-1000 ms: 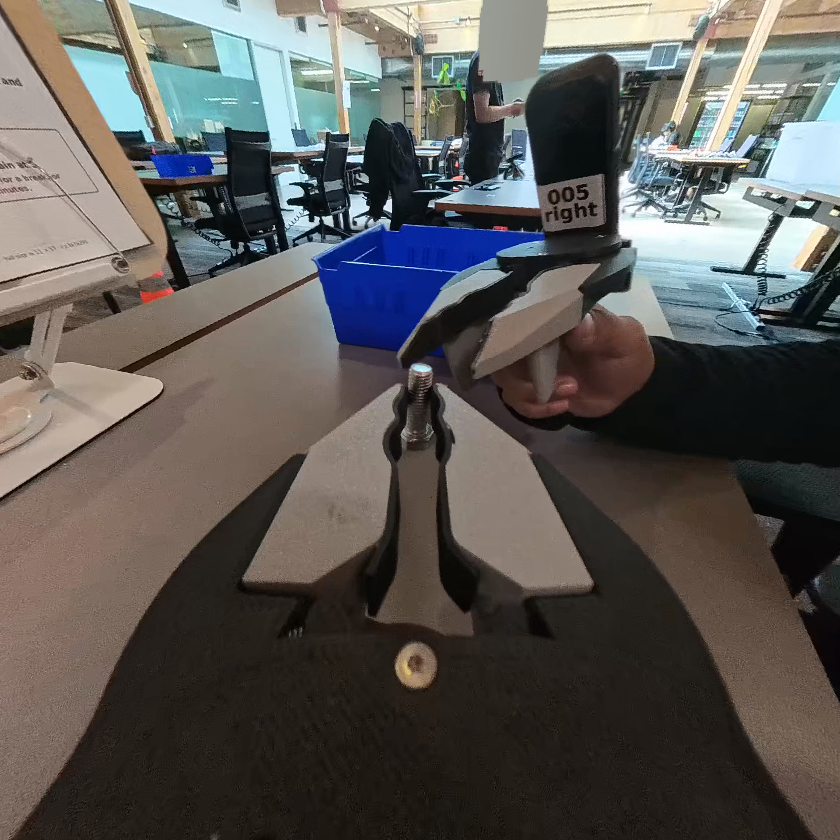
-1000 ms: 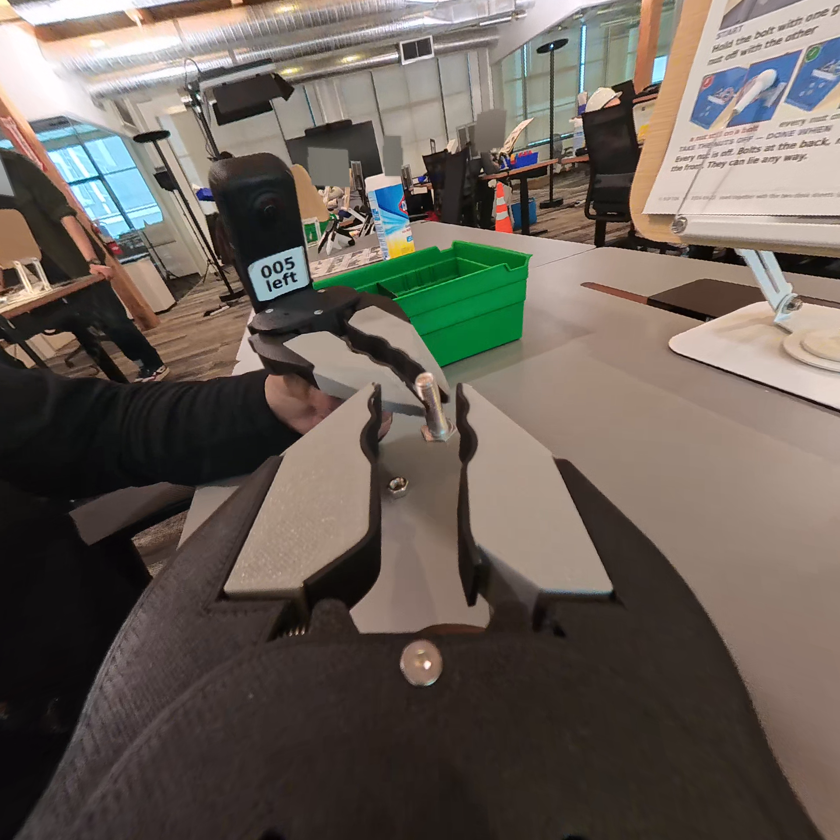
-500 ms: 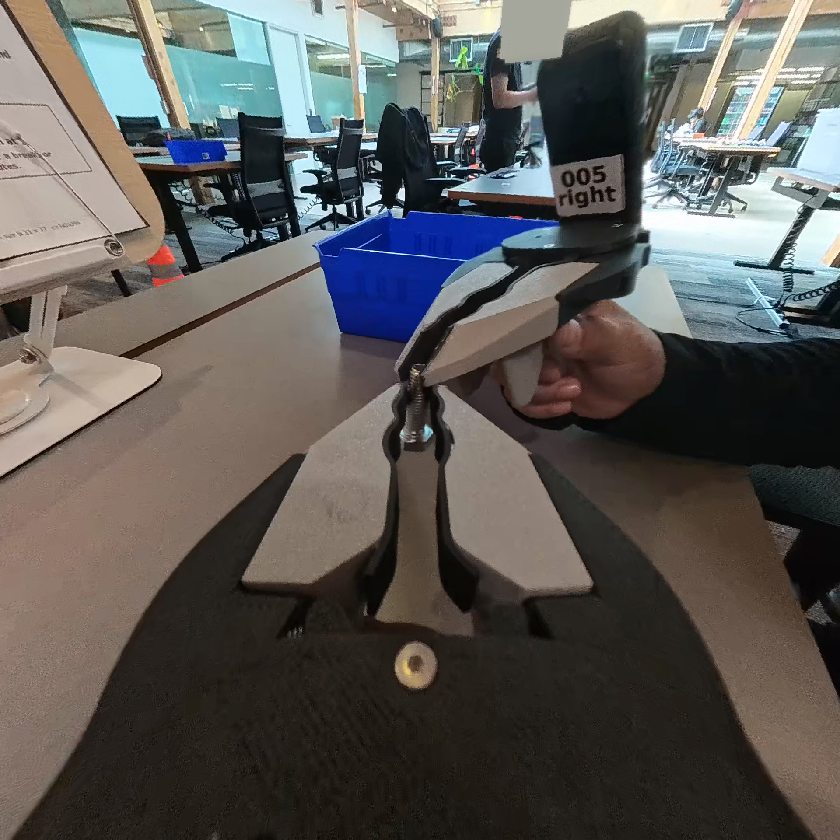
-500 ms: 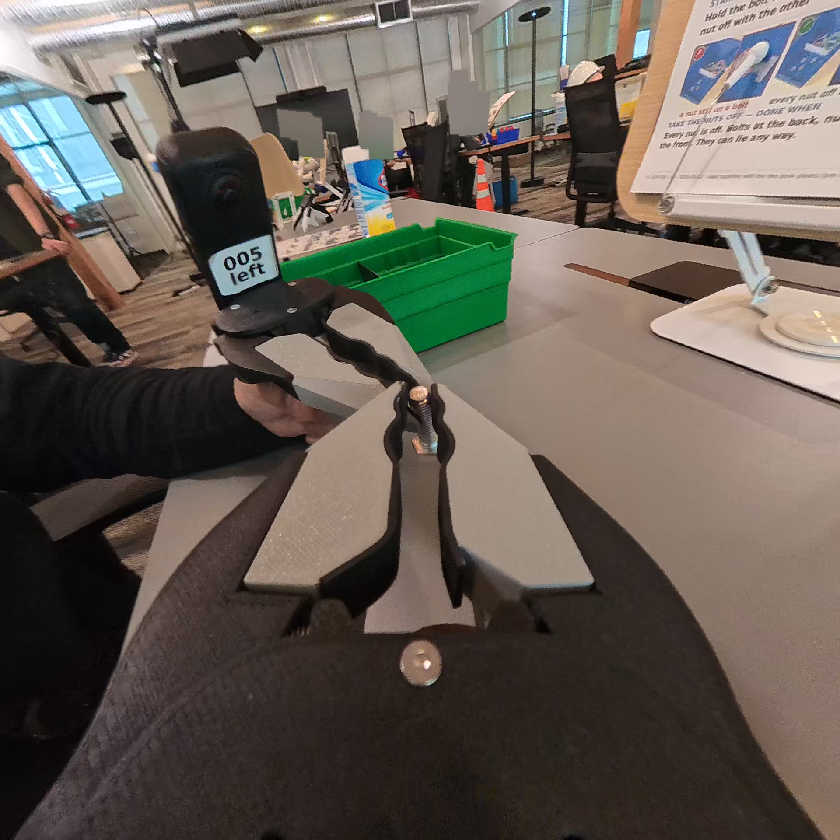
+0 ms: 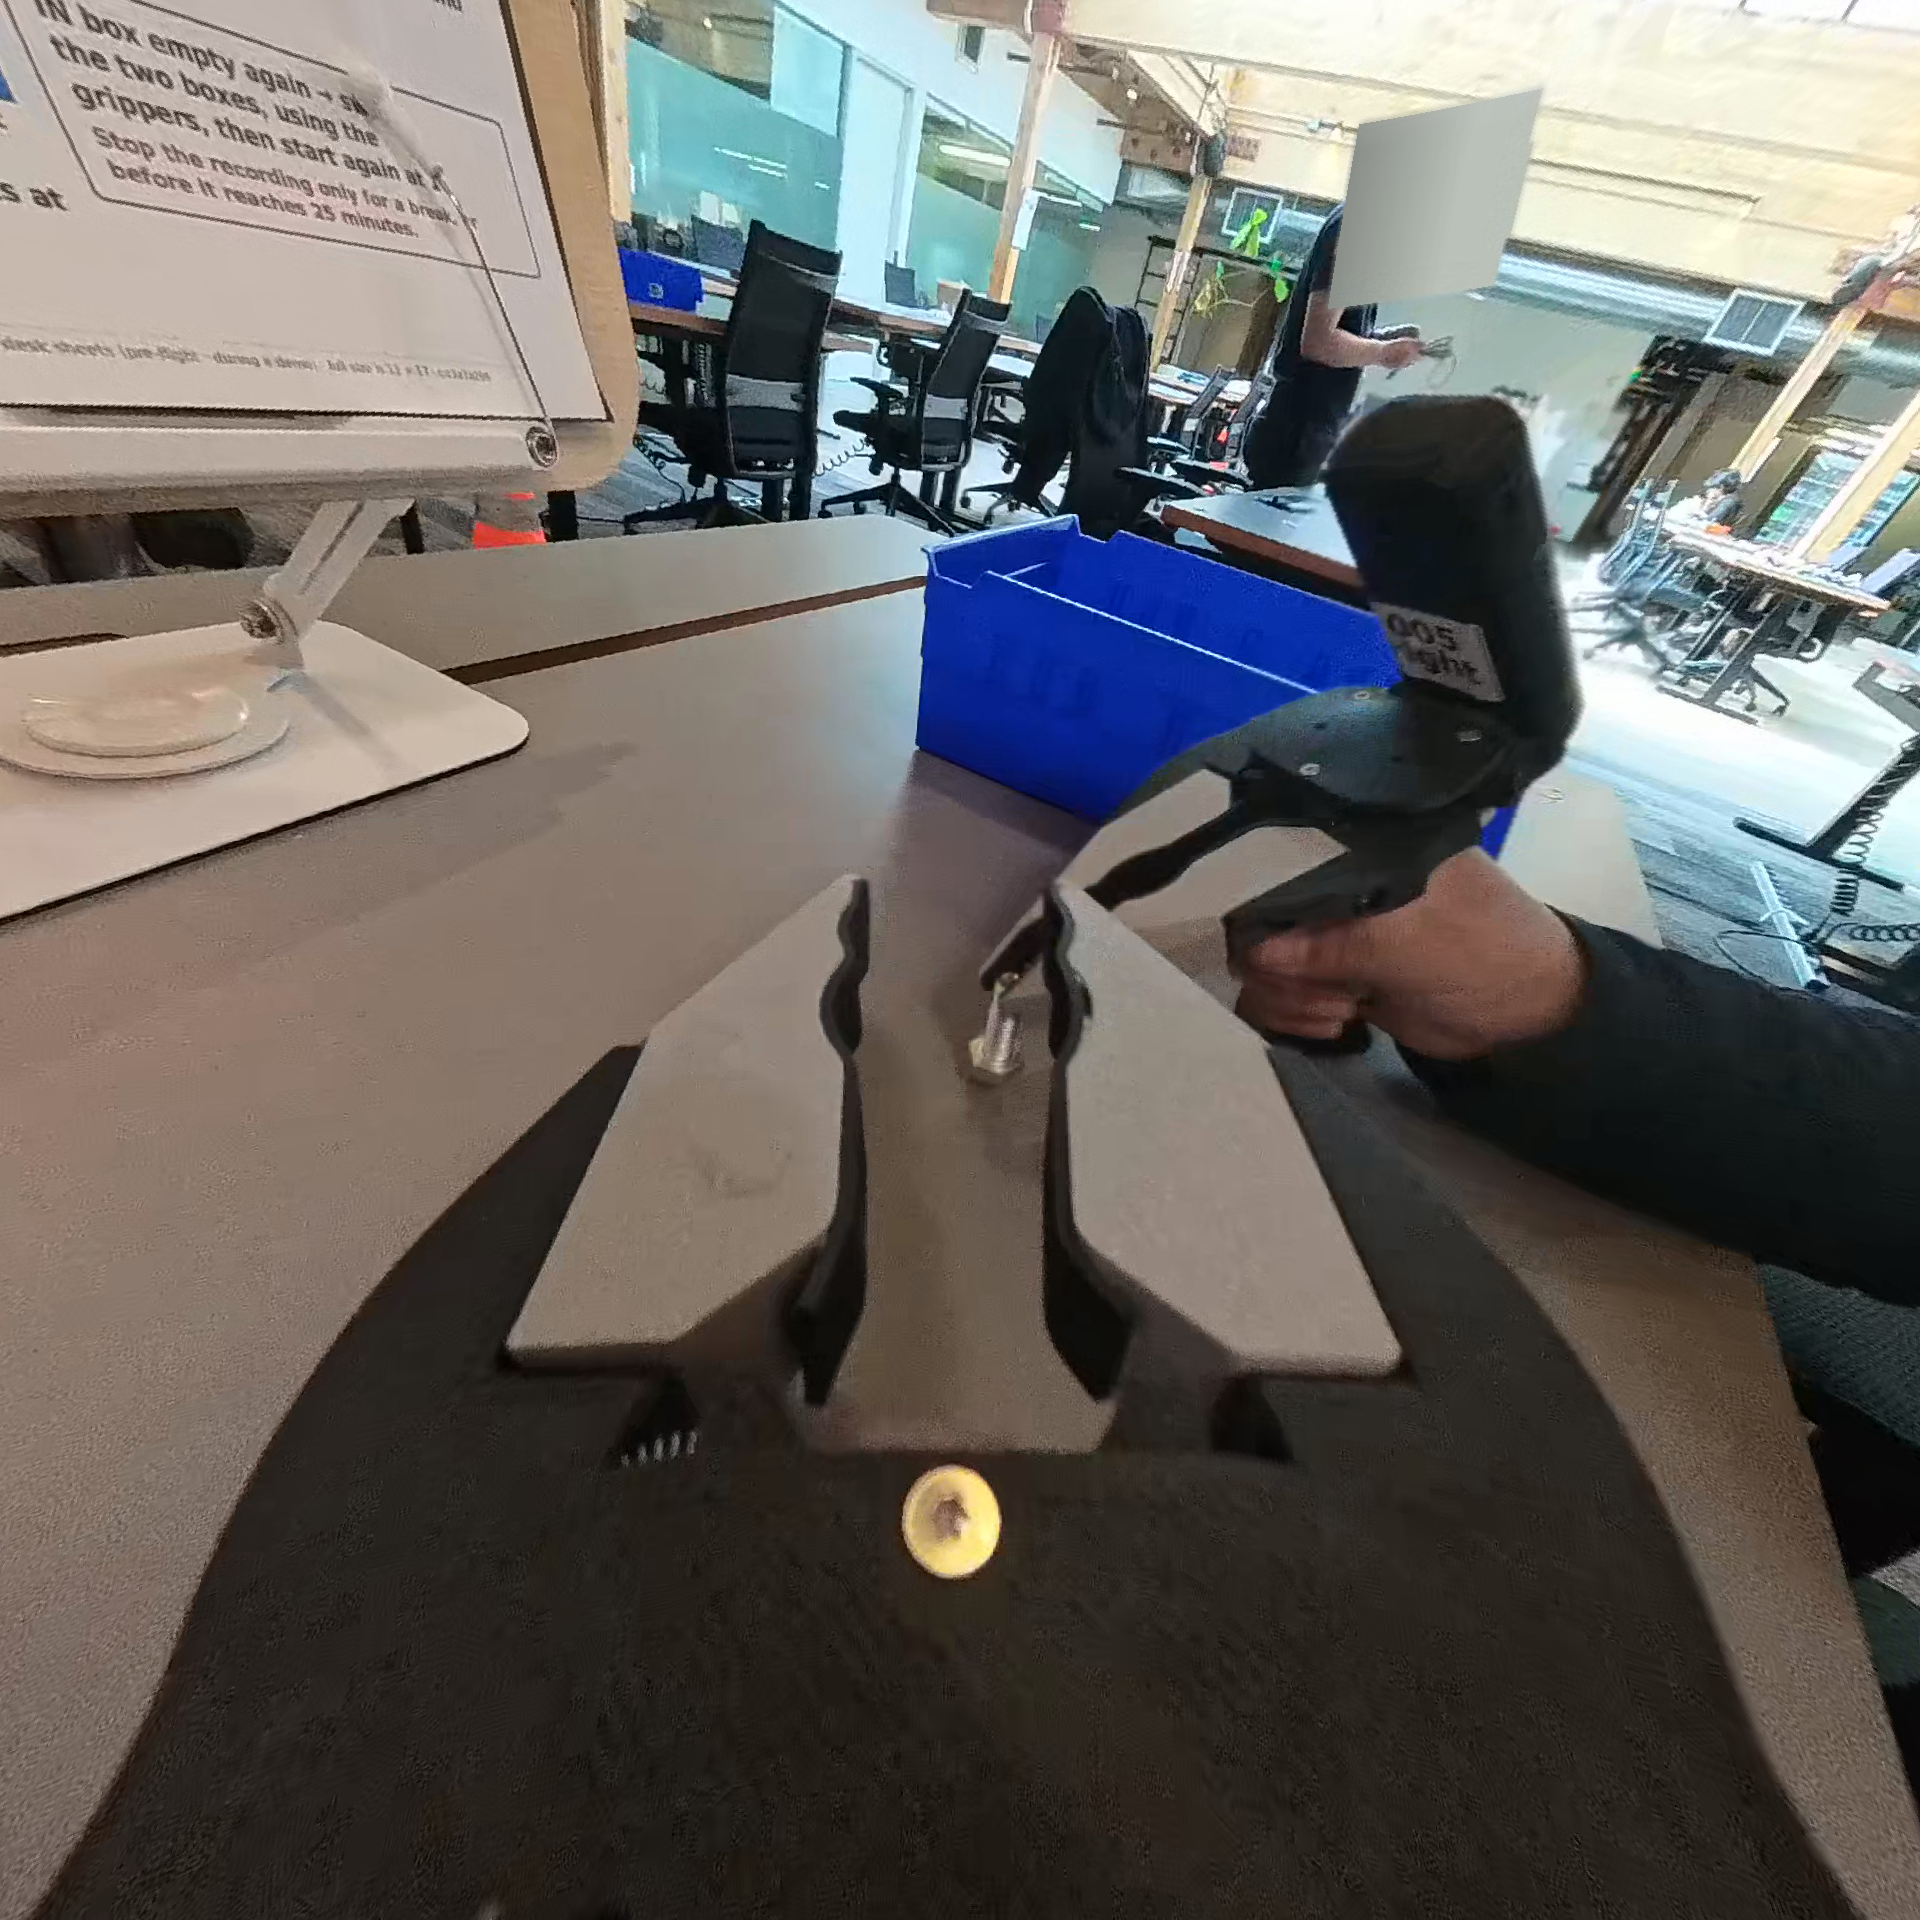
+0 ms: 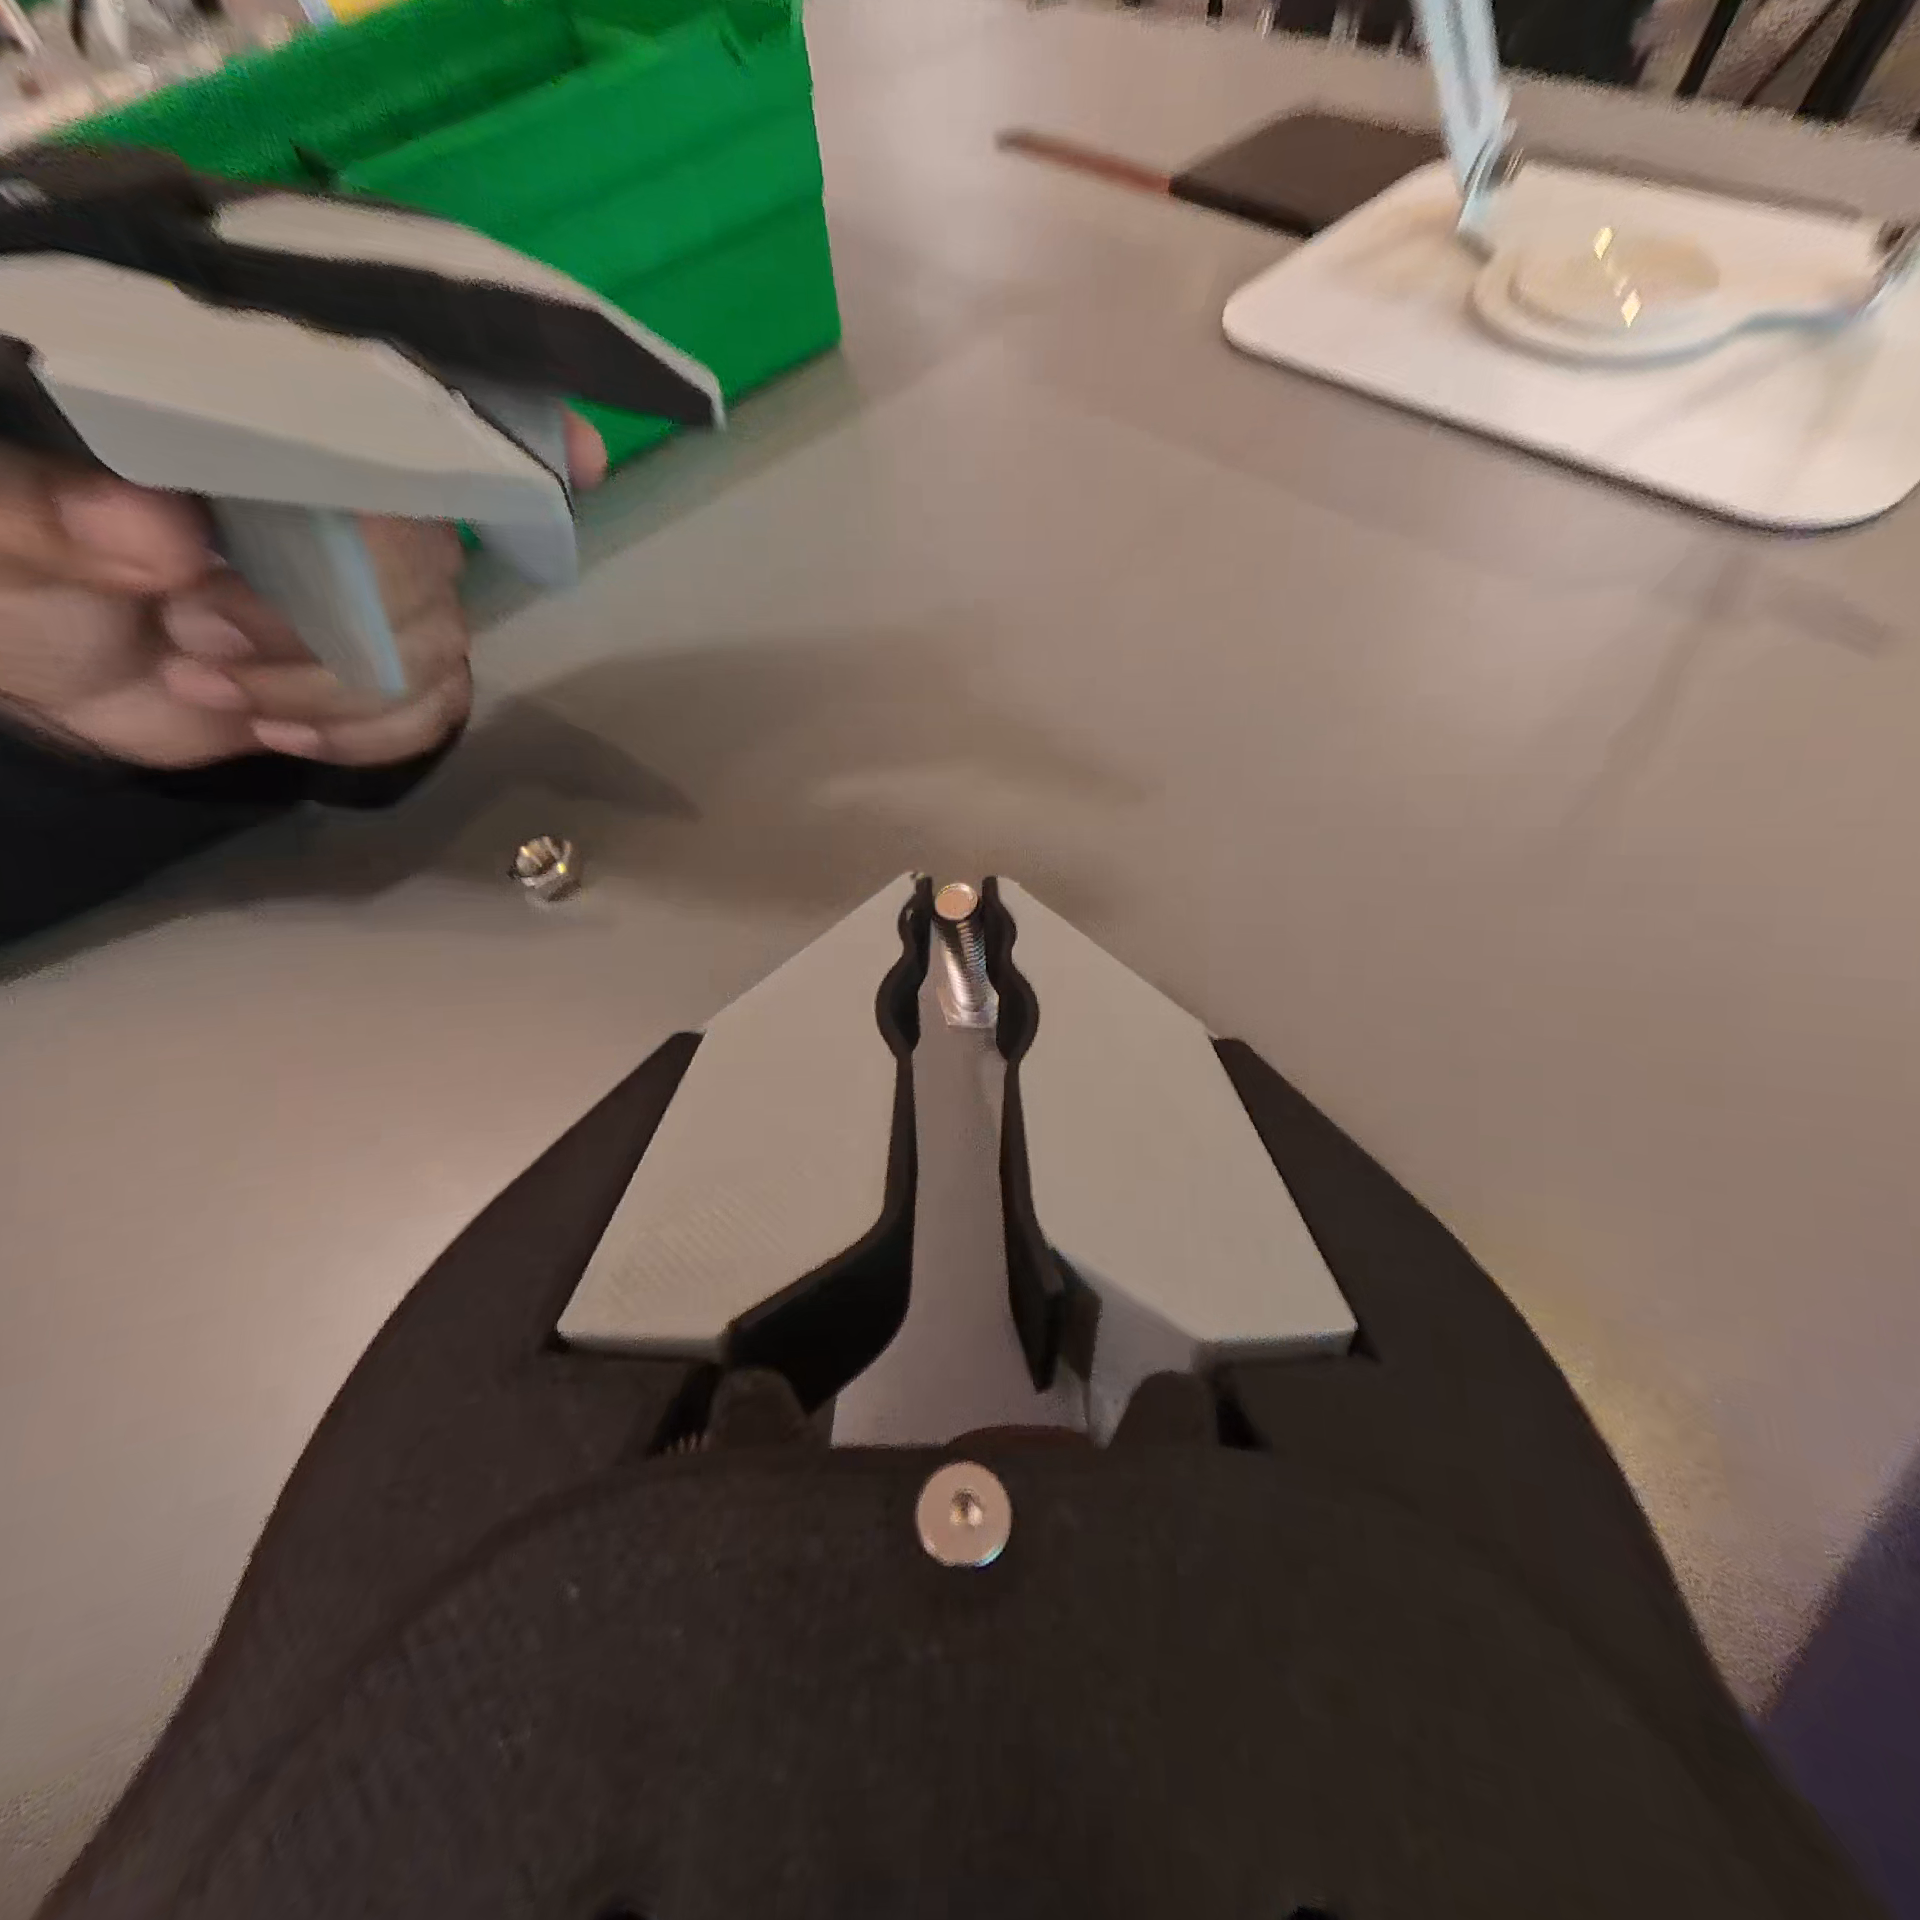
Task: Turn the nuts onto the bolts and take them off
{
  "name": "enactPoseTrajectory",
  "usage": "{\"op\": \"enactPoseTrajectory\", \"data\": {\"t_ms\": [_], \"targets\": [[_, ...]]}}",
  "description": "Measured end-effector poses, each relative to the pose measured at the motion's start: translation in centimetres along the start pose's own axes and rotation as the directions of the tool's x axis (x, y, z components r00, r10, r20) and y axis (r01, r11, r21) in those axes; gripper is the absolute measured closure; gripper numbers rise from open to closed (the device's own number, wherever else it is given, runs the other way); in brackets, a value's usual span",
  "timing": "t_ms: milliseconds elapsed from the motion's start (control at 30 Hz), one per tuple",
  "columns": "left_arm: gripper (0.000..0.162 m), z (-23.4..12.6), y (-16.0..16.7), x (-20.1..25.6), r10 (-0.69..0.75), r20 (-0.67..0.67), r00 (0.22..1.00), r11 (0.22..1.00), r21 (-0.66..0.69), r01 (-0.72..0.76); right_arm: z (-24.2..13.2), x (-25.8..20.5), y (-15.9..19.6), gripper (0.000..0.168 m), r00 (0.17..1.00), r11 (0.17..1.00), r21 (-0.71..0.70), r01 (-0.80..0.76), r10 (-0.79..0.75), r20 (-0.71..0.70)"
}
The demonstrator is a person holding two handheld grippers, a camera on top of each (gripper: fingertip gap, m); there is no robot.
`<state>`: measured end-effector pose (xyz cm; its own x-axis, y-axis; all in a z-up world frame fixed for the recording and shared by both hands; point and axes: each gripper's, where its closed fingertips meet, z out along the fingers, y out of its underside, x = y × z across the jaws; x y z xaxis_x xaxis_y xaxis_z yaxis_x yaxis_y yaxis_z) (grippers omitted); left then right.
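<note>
**Bolt changes hands; nut lies loose on the table**

The bolt (image 6: 961, 961) now sits in the right gripper (image 6: 956, 904), whose jaws are closed on its threaded shank near their tips, the hex head hanging toward the table (image 6: 1299, 727). A second ago the left gripper (image 5: 951, 935) clamped this bolt by the head while the right one came in over it. Now the left jaws stand wide apart and hold nothing, and in the left wrist view the bolt shows between them only because the right gripper is carrying it there, tilted, just above the table surface.

The nut (image 6: 548, 865) is off the bolt. It lies by itself on the table, to the left of the right gripper's tips and just near the hand (image 6: 208, 634) that holds the left gripper. No nut is visible on the threads.

The handover suggests the unscrewing of this pair is done and the two parts are being parted. By this reading, the bolt is ready to be carried off, perhaps to the blue bin (image 5: 1122, 665) at the far right or the green bin (image 6: 623, 177) at the far left; which one cannot be told. The freed left gripper is the natural one to collect the nut. A small nut lying flat will need a low, careful pinch, or it may skid away.
</note>
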<state>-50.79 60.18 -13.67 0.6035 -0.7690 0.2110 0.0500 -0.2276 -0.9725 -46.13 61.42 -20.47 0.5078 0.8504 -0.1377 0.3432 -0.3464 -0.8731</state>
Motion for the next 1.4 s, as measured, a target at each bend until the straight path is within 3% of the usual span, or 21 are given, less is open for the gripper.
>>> {"op": "enactPoseTrajectory", "data": {"t_ms": [233, 467, 567, 667, 733, 933, 1300, 1400], "targets": [[0.133, 0.2, 0.4, -0.1, 0.013, 0.009, 1.000, 1.000, -0.021, -0.012, 0.3, -0.3, 1.1, 0.160, 0.999, 0.999, -0.037, -0.004, 0.005, 0.038], [0.133, -0.1, -0.1, -0.8, 0.005, 0.054, 0.999, 1.000, 0.000, -0.005, -1.2, -1.2, -1.7, 0.144, 0.997, 0.994, 0.096, 0.051, -0.057, 0.057], [0.133, -0.2, 0.3, -2.2, -0.010, 0.132, 0.991, 1.000, -0.011, 0.012, -2.5, -3.4, -3.7, 0.145, 0.985, 0.971, 0.196, 0.136, -0.153, 0.076], [0.133, -0.2, 0.9, -3.2, -0.024, 0.172, 0.985, 0.999, -0.039, 0.031, -2.6, -7.8, -4.1, 0.144, 0.952, 0.957, 0.230, 0.178, -0.226, 0.207], [0.132, -0.3, 1.1, -3.7, -0.022, 0.200, 0.980, 0.998, -0.048, 0.032, -1.7, -10.7, -3.2, 0.143, 0.919, 0.958, 0.192, 0.212, -0.262, 0.294], [0.133, -0.6, 1.2, -4.8, -0.013, 0.225, 0.974, 0.997, -0.065, 0.029, 2.8, -13.6, 0.7, 0.146, 0.846, 0.901, -0.005, 0.433, -0.405, 0.347], [0.131, -0.8, 2.2, -6.3, -0.051, 0.245, 0.968, 0.991, -0.108, 0.079, 6.5, -12.3, 3.3, 0.159, 0.784, 0.765, -0.219, 0.606, -0.527, 0.328], [0.131, -0.6, 2.5, -6.3, -0.042, 0.248, 0.968, 0.989, -0.125, 0.075, 6.9, -12.2, 3.1, 0.164, 0.787, 0.762, -0.230, 0.606, -0.531, 0.315]]}}
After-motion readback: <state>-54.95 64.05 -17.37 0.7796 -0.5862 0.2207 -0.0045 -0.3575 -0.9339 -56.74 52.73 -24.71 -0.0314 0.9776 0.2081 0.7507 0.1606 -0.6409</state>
